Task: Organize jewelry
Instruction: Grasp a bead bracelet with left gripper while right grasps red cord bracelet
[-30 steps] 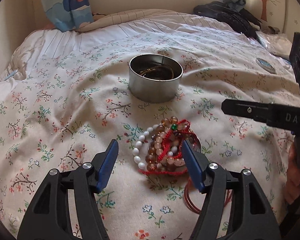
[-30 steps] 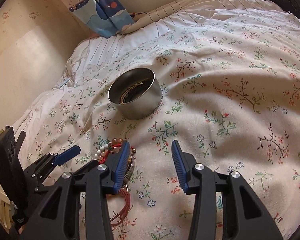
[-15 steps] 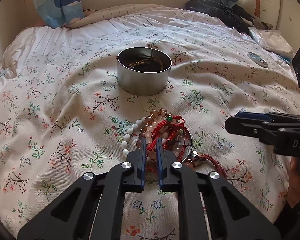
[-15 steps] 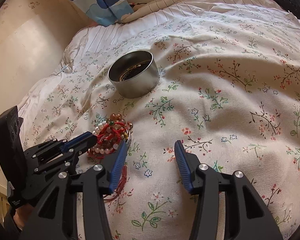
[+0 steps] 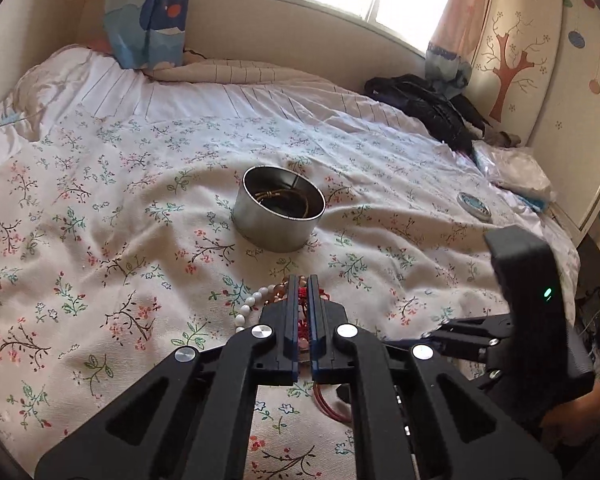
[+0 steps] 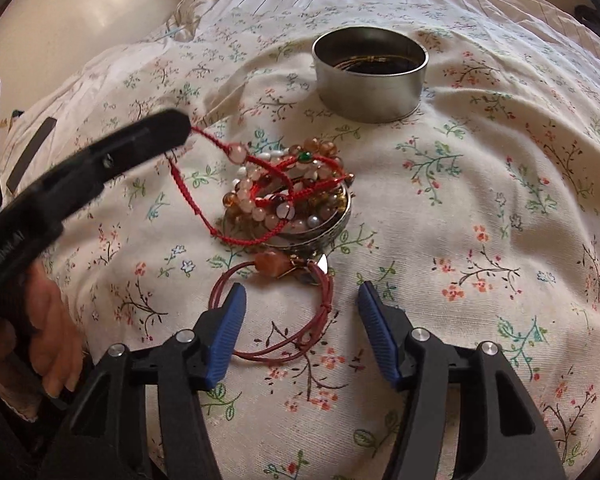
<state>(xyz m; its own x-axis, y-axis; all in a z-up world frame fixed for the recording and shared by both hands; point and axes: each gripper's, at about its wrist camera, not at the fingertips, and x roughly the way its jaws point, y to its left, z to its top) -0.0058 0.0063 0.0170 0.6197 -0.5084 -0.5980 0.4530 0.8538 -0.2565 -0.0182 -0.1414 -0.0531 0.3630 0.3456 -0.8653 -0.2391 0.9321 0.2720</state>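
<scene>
A pile of bead bracelets (image 6: 288, 196) sits on a small metal lid on the floral bedspread. My left gripper (image 5: 301, 280) is shut on a red woven cord bracelet (image 6: 220, 148) and lifts it, stretching it taut from the pile; the gripper also shows in the right wrist view (image 6: 176, 128). My right gripper (image 6: 300, 300) is open, just above a dark red cord loop with an orange stone (image 6: 276, 266). A round metal tin (image 5: 278, 212) with thin bracelets inside stands beyond the pile; it also shows in the right wrist view (image 6: 370, 80).
A small round lid (image 5: 474, 206) lies on the bedspread to the right. Black clothing (image 5: 424, 108) and a plastic bag (image 5: 512, 168) lie at the bed's far right. Curtains (image 5: 148, 12) hang by the wall behind.
My left gripper closed on the red cord bracelet and has lifted it up and back. My right gripper moved in over the dark red cord loop.
</scene>
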